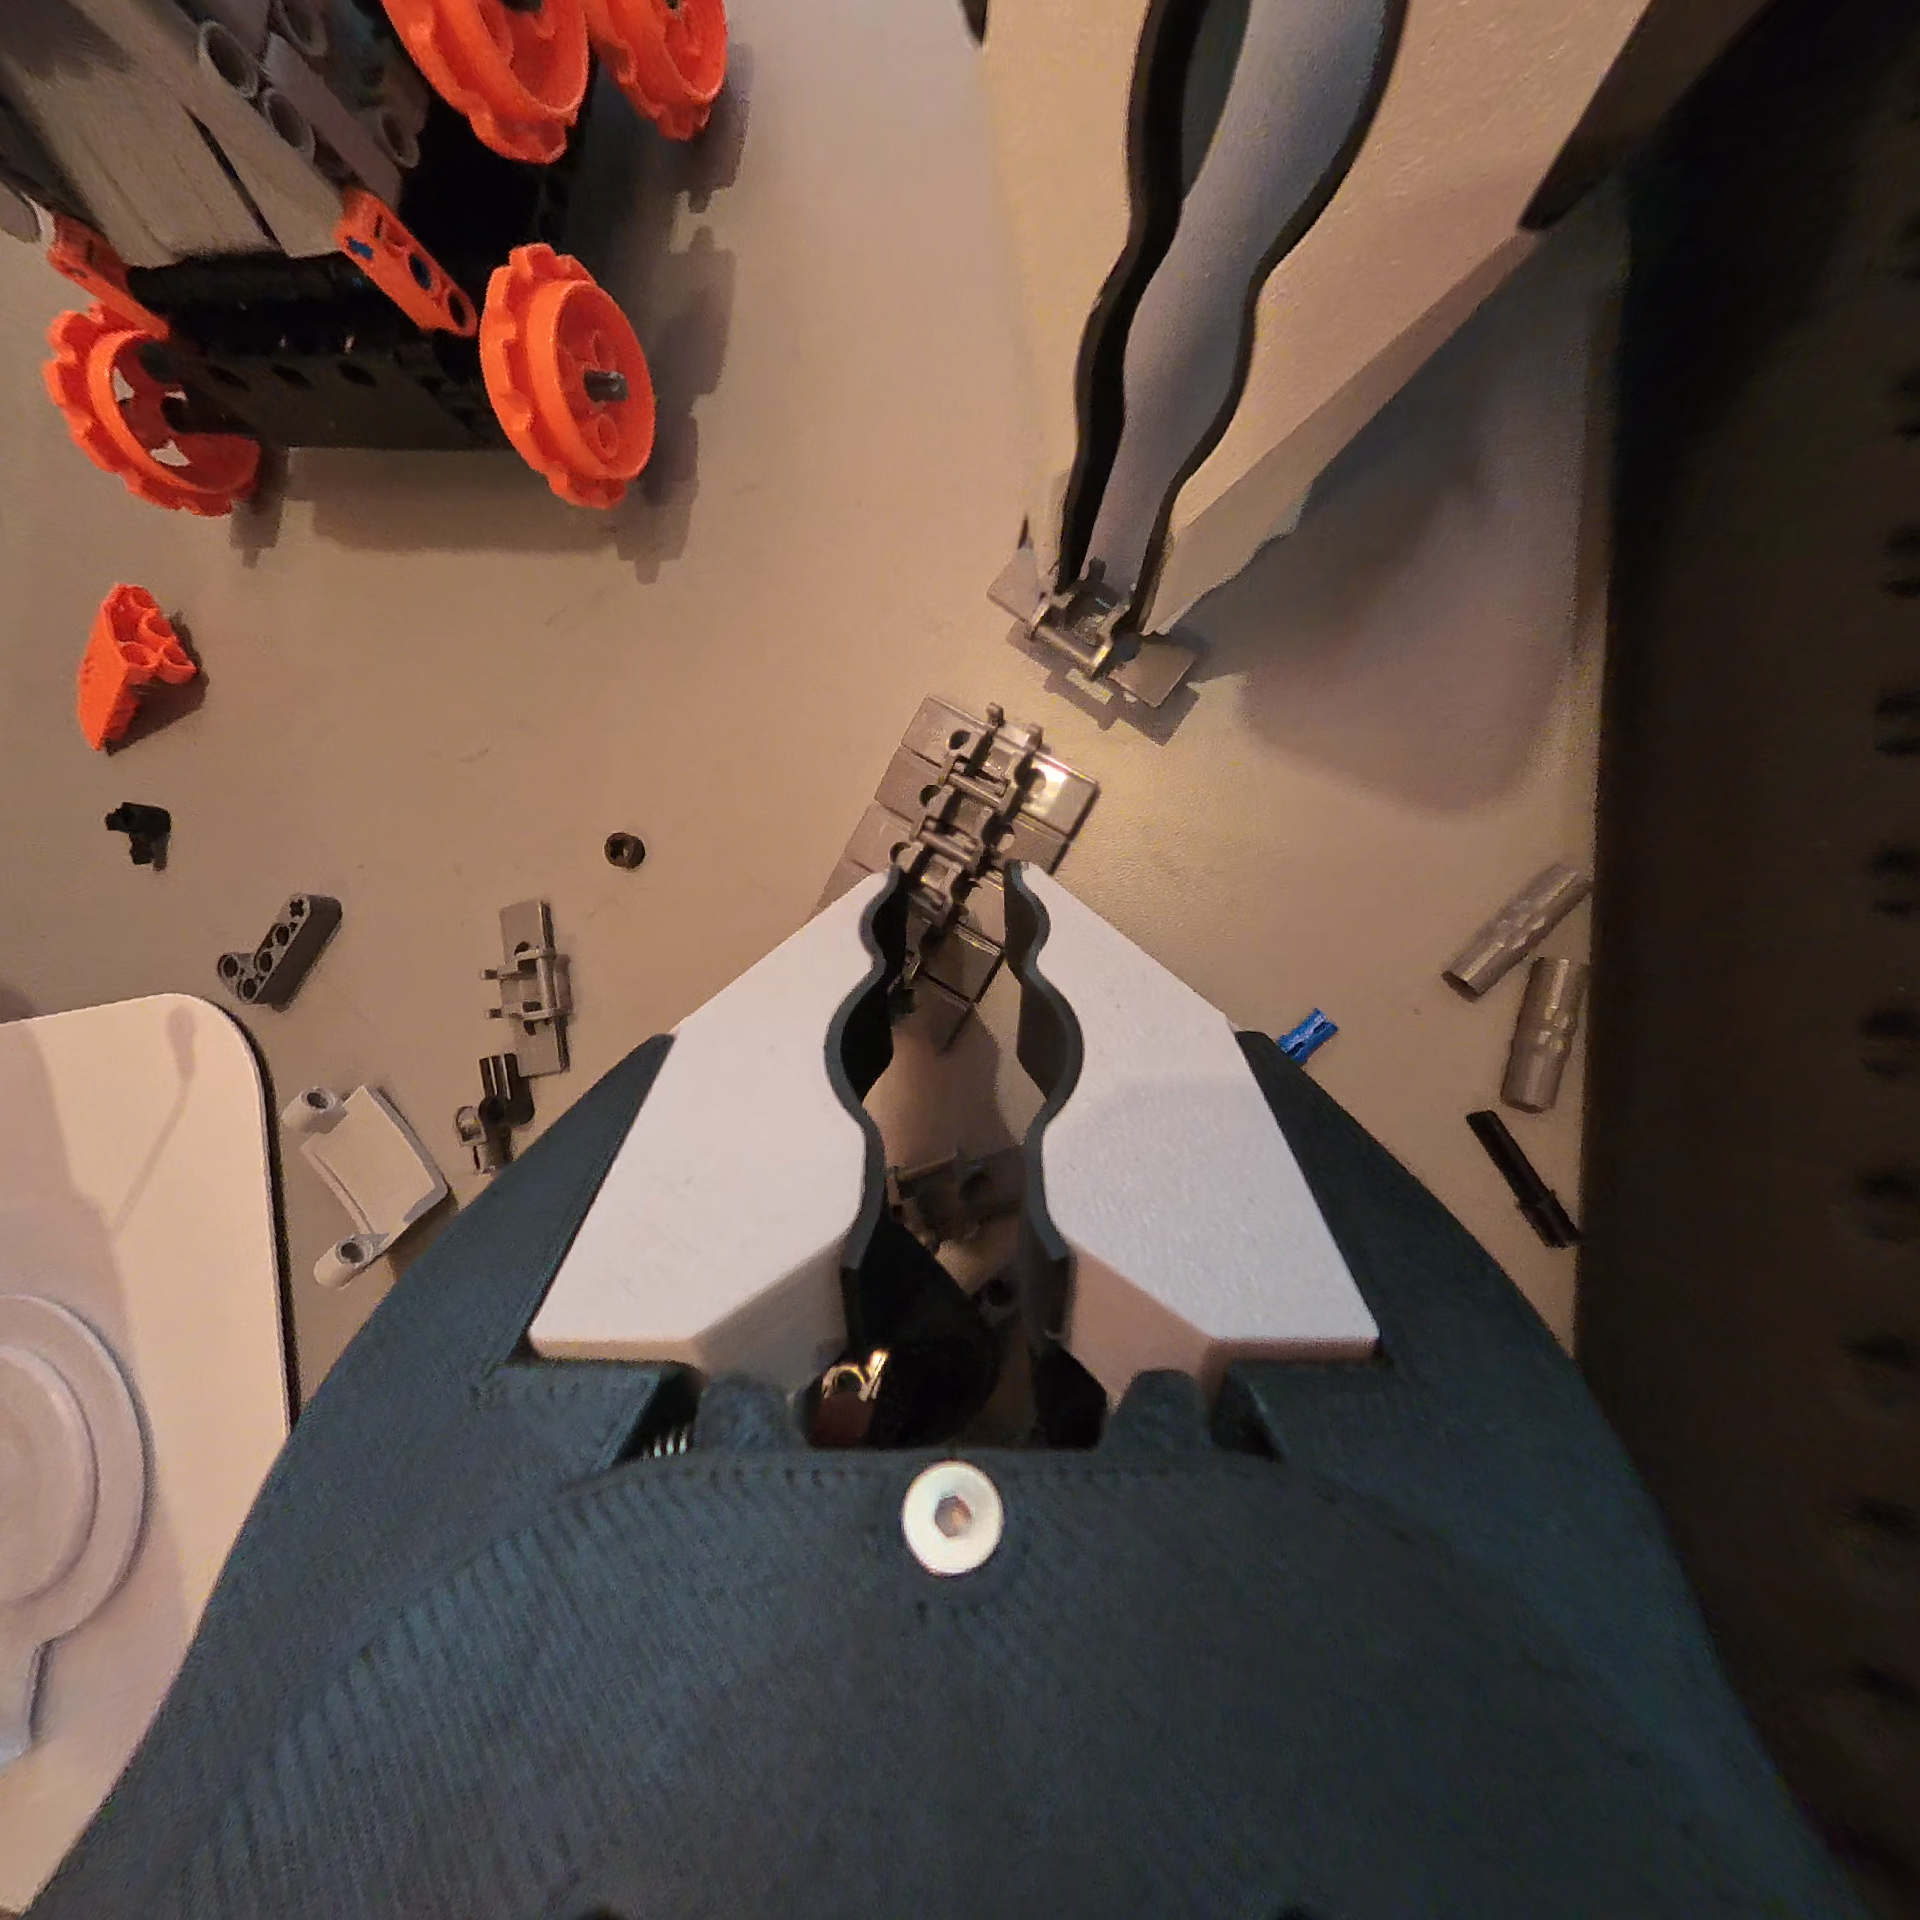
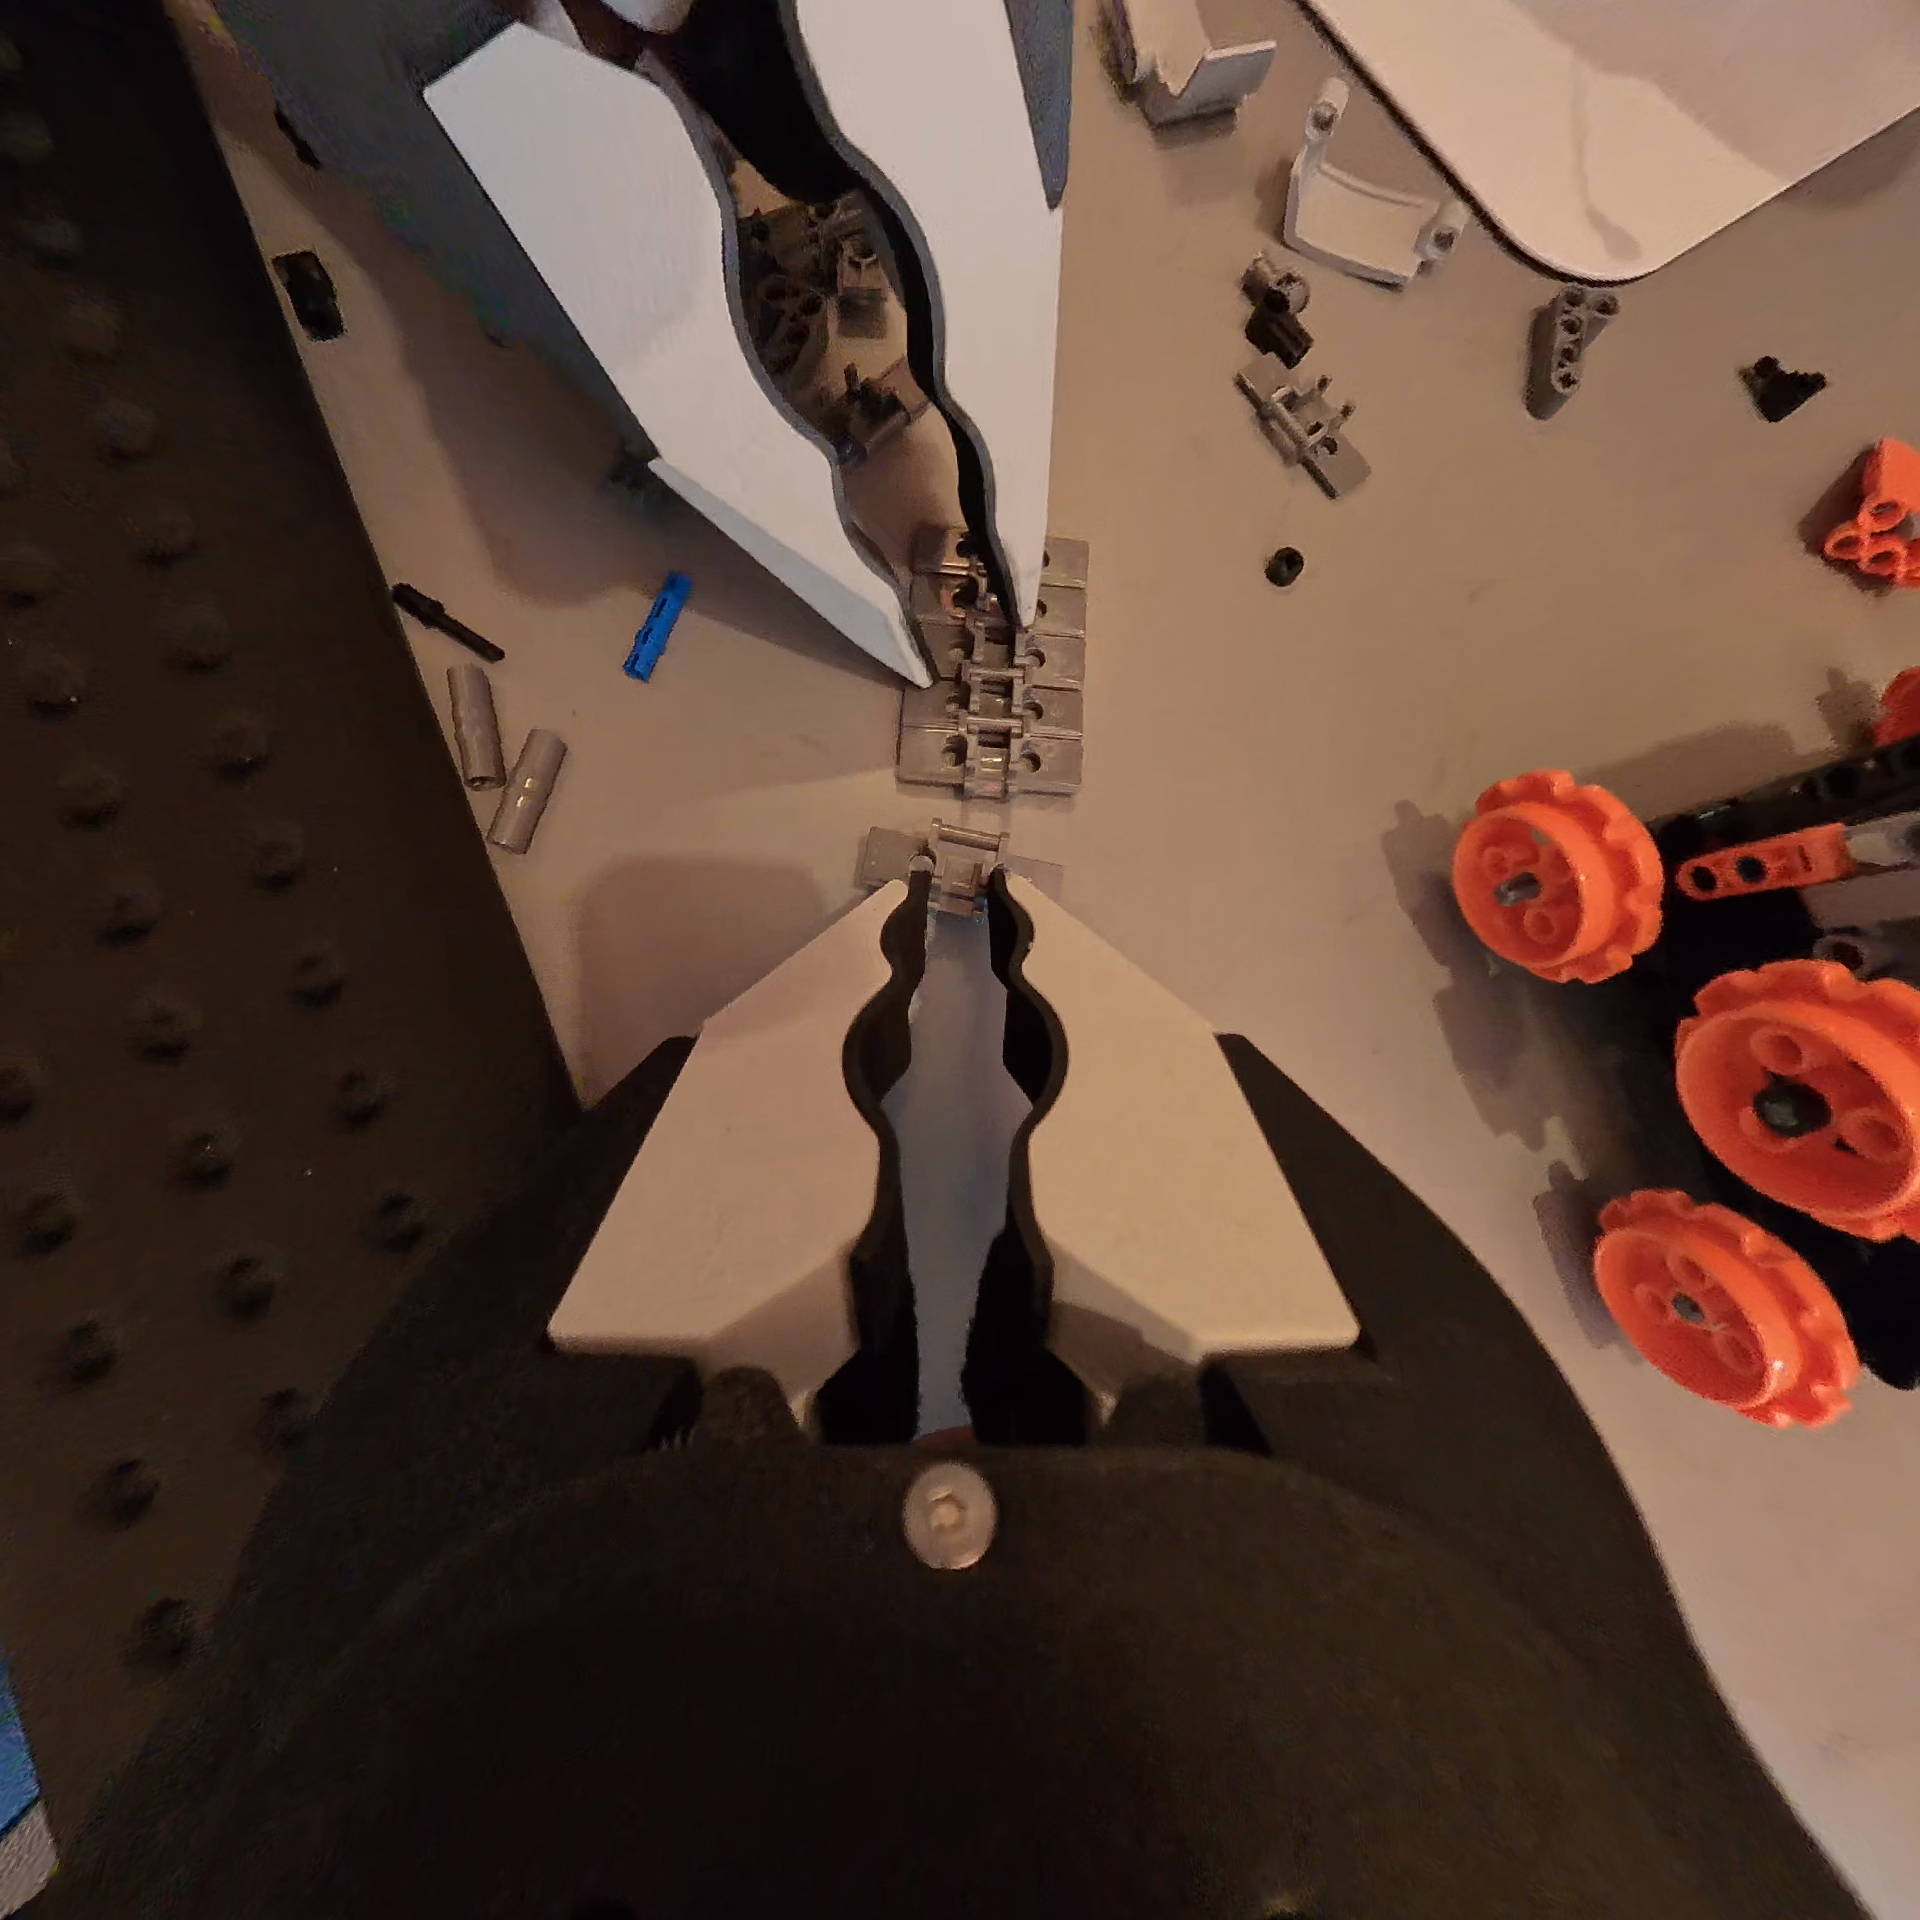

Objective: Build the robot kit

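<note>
— What are your two grippers on?
— Your left gripper (image 1: 951, 883) jaws clamp one grey track strip (image 1: 982, 800); your right gripper (image 2: 954, 883) jaws pinch one single link (image 2: 961, 857) on the counter (image 2: 1247, 727).
— Wheels?
— Four orange wheels (image 2: 1555, 876). No writing readable.

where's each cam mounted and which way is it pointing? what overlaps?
Left wrist view: sits on the left hand-held gripper, looking down along its fingers at the table; the fingers close on a grey track strip.
Right wrist view: sits on the right hand-held gripper, looking down the opposite way; its fingers pinch a single track link.
Shared: each view shows the other gripper facing it, plus the strip, the link, the orange-wheeled vehicle, two grey tubes and a blue pin.
</note>
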The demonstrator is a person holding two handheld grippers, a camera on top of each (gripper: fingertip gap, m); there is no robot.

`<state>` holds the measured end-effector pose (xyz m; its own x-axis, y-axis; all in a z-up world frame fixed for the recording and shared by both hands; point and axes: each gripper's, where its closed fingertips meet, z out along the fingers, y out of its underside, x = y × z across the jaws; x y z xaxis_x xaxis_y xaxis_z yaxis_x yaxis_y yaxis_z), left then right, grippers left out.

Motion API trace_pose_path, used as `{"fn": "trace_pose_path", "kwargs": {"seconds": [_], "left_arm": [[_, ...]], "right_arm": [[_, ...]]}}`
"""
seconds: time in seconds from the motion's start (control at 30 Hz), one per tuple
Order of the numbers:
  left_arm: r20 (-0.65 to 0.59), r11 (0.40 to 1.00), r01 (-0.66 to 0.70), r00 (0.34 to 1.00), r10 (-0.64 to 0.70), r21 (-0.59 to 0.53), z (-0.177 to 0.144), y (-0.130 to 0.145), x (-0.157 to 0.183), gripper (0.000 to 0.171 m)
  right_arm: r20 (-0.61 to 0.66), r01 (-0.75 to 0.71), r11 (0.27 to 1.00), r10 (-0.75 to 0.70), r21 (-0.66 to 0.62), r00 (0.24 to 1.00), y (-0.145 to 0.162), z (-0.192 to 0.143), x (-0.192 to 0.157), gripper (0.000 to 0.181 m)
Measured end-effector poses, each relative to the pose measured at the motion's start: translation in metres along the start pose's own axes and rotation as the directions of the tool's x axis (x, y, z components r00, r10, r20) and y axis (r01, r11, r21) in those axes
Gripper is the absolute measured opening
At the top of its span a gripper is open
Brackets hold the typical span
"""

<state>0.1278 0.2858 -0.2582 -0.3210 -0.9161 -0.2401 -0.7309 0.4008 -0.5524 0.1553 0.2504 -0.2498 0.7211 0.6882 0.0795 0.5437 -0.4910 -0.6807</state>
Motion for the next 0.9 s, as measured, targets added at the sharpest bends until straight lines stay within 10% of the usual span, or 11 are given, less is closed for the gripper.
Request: {"fn": "trace_pose_path", "kwargs": {"seconds": [0.9], "left_arm": [[0.018,0.993,-0.119,0.993,0.119,0.016,0.001,-0.004,-0.001,0.018]], "right_arm": [[0.092,0.107,0.990,-0.099,-0.089,0.991,-0.004,0.016,0.008,0.017]]}}
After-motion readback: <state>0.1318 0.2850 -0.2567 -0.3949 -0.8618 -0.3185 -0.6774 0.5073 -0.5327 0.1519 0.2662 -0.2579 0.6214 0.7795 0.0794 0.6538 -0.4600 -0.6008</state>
